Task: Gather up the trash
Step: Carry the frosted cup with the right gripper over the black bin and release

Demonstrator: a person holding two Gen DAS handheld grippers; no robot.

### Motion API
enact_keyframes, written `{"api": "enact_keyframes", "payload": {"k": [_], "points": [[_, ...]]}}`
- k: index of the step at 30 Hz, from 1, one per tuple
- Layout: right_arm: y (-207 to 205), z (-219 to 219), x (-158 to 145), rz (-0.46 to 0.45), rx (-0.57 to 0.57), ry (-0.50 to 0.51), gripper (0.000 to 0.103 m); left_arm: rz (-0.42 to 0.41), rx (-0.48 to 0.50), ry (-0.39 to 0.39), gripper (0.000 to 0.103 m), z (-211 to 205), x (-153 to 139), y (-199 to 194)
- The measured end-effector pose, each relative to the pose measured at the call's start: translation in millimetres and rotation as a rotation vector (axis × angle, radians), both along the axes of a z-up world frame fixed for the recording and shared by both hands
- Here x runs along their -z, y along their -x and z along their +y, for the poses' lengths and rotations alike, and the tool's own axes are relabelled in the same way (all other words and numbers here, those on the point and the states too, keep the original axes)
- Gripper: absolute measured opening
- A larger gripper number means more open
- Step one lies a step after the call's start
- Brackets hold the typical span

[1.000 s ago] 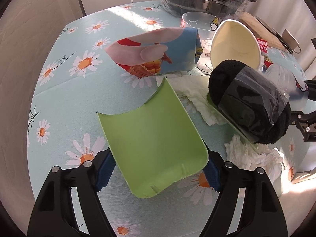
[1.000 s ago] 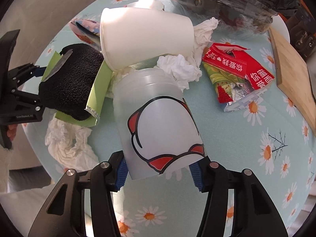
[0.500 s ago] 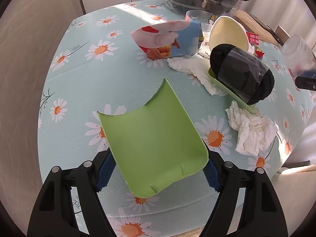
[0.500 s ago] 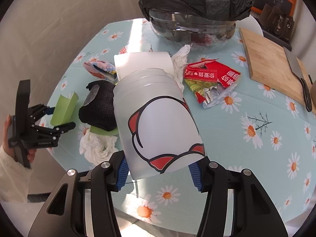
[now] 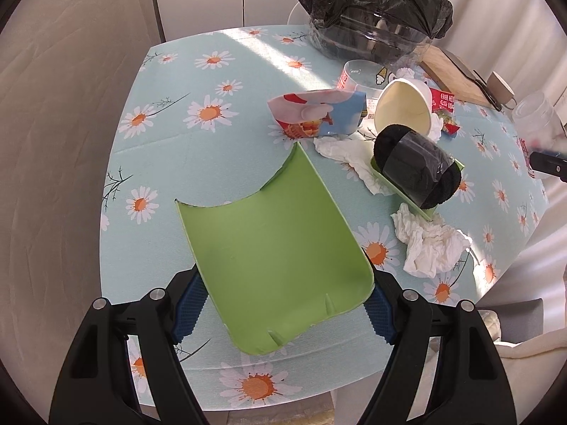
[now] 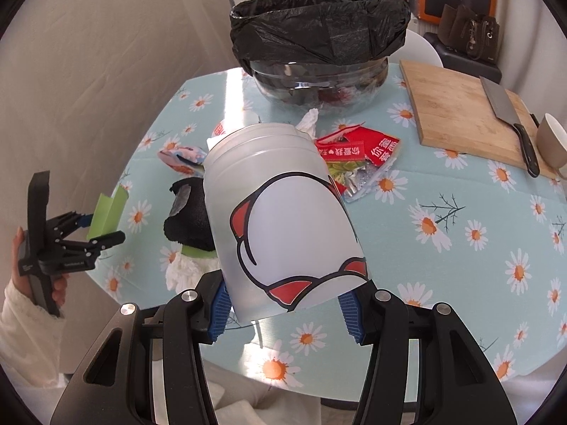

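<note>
We take the bin [image 6: 319, 35], a clear bowl lined with a black bag at the far edge of the daisy tablecloth [image 5: 212, 141], as our landmark.

Left gripper [image 5: 280, 304]: blue pads pressed on both edges of a green torn carton piece [image 5: 273, 248], jaws set wide around it. We see it held up off the cloth, well short of the bin, on the near left side. In the right wrist view the same gripper [image 6: 95, 230] sits in a hand [image 6: 21, 269] with a cream sleeve, far left of the bin.

Right gripper [image 6: 283, 308]: pads clamped on a frosted plastic cup [image 6: 283, 219] with red and black print, lying sideways, mouth pointing toward the bin. The cup is in the air, in front of the bin, not over it.

Still on the cloth between us and the bin:
- white paper cup [image 5: 404, 109] on its side
- blue printed wrapper [image 5: 319, 113]
- black sock roll [image 5: 414, 166] on another green carton piece
- crumpled tissues [image 5: 425, 244]
- red snack wrapper [image 6: 358, 152]

Right of the bin: wooden cutting board [image 6: 460, 106] with a cleaver [image 6: 506, 117] on it.
</note>
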State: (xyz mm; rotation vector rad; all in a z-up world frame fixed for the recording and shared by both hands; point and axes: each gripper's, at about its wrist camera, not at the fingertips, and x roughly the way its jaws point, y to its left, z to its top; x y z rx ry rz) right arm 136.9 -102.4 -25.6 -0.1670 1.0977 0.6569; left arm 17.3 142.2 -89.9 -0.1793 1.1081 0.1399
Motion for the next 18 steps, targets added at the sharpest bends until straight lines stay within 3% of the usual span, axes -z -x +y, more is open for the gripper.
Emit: {"api": "enact_keyframes", "payload": {"k": [11,15,18], "points": [[-17.6,6.0,-40.1,0.016,0.080,-0.090,0.049,0.044,0.135,-0.027,0.076,11.2,-30.3,-35.0],[-27.2,9.7,-55.1,0.054,0.125,-0.156,0.049,0.019,0.181,-0.021,0.076,20.4,-48.1,-53.5],[-32.5,14.9,-66.0,0.030,0.170,-0.158,0.049,-0.010,0.214,0.010,0.076,26.9,-59.8,-68.7]]}}
